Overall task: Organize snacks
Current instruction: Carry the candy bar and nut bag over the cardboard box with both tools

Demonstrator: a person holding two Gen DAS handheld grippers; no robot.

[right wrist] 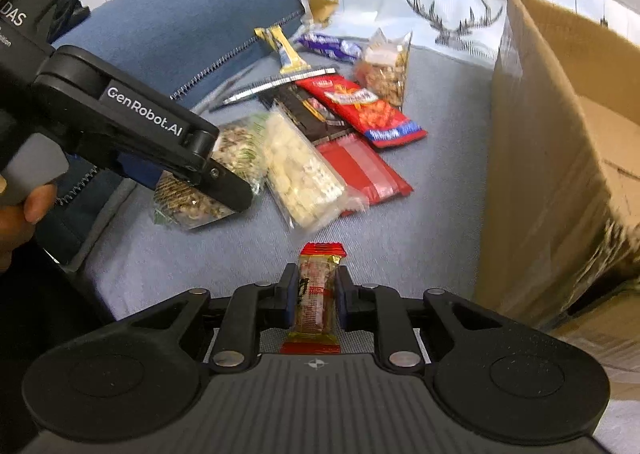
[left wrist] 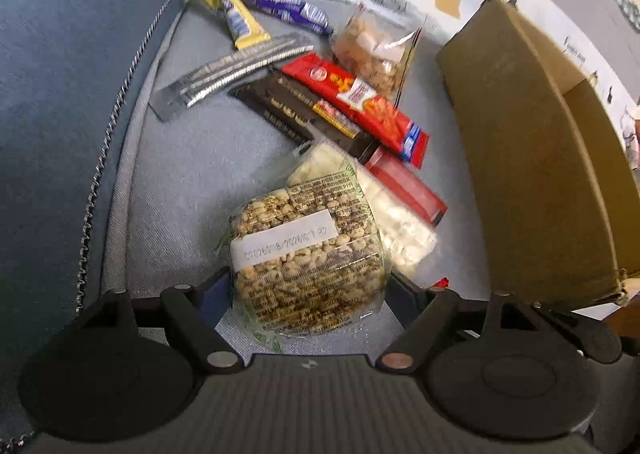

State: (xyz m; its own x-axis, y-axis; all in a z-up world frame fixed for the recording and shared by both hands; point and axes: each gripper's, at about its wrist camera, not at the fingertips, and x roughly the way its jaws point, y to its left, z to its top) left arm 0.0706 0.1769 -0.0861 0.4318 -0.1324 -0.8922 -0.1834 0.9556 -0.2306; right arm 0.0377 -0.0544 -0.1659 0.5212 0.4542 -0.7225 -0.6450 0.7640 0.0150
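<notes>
Left tool (left wrist: 308,286) grasps the puffed-grain bag (left wrist: 304,254); right tool (right wrist: 316,294) clenches a small red snack bar (right wrist: 316,294) upright, both lifted clear, likely bound for the cardboard box (right wrist: 560,173) at the desk's right edge.

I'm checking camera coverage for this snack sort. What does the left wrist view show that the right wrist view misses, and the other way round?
Only the left wrist view: the white date label on the puffed grain bag, seen close between the left tool fingers.

Only the right wrist view: the small red-wrapped candy clamped in the right tool, and the inside of the cardboard box.

Both: the grain bag, the white snack bag, the red packet, the peanut bag, the yellow bar and the box.
</notes>
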